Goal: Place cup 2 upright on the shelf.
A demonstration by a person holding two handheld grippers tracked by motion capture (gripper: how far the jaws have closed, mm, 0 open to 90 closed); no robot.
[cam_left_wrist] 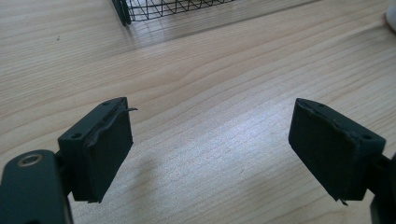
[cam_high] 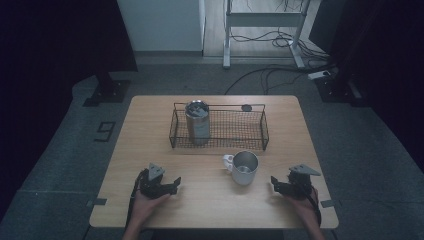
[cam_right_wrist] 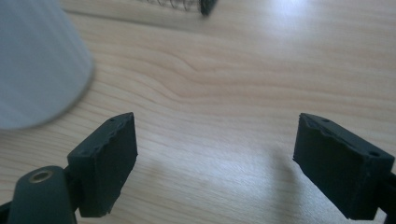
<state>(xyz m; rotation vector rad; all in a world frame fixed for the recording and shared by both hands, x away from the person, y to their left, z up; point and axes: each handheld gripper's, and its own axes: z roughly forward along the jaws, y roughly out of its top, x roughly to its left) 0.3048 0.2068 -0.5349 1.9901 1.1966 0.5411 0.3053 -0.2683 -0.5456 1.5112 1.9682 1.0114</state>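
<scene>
Blurred mug [cam_right_wrist: 37, 60] cut off at the right gripper view's left edge; basket [cam_left_wrist: 163, 8] cropped.

Table [cam_high: 150, 130]: light wood top, rectangular. Resting on it: a black wire basket [cam_high: 218, 141] near the far edge, centred, and a metal mug [cam_high: 244, 167] with a white handle just before the basket's near right corner. The left tool [cam_high: 175, 184] and right tool [cam_high: 274, 184] rest by the near corners.

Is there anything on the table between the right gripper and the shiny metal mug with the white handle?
No. In the high view, only bare wooden table lies between the right gripper and the shiny metal mug.
</scene>
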